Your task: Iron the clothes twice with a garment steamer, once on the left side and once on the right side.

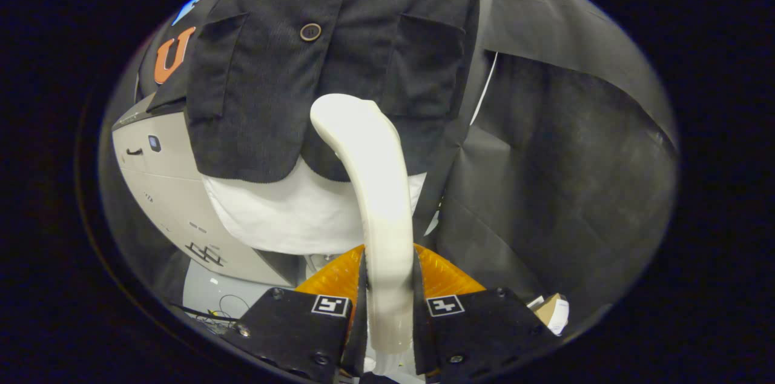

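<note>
Jaws clamped on curved white plastic steamer (378, 202), long axis running straight ahead, head just below dark corduroy buttoned jacket's (315, 57) centre hem.

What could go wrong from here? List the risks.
The gripper is shut on the steamer low on its handle, so the long neck could twist or slip between the fingers. The head sits against the dark jacket near its hem; it may snag the edge or the button.
</note>
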Available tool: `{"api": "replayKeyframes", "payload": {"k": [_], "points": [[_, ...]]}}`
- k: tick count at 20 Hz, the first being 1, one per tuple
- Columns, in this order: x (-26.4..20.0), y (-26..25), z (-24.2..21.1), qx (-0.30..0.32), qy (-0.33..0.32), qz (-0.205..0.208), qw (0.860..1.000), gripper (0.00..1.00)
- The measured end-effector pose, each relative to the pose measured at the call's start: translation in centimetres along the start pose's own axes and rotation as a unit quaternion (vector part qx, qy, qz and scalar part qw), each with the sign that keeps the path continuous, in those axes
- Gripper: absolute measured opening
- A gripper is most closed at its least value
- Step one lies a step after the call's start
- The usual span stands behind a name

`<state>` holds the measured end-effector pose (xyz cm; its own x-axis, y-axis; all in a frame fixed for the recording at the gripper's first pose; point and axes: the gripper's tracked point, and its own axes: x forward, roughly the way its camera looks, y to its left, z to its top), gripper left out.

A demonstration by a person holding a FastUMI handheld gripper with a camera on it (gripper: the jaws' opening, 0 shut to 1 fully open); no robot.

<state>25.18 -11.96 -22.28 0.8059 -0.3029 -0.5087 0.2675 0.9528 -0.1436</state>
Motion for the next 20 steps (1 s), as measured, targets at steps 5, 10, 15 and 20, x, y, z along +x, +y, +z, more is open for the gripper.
{"api": "replayKeyframes", "payload": {"k": [5, 10, 15, 20], "points": [[-0.8, 0.0, 0.2, 0.012, -0.001, 0.025, 1.0, 0.33], [-2.4, -0.3, 1.9, 0.024, -0.033, 0.074, 0.996, 0.33], [-3.2, -1.8, 3.2, 0.024, -0.06, 0.12, 0.991, 0.33], [-2.5, -2.4, 2.0, 0.025, -0.058, 0.136, 0.989, 0.33]]}}
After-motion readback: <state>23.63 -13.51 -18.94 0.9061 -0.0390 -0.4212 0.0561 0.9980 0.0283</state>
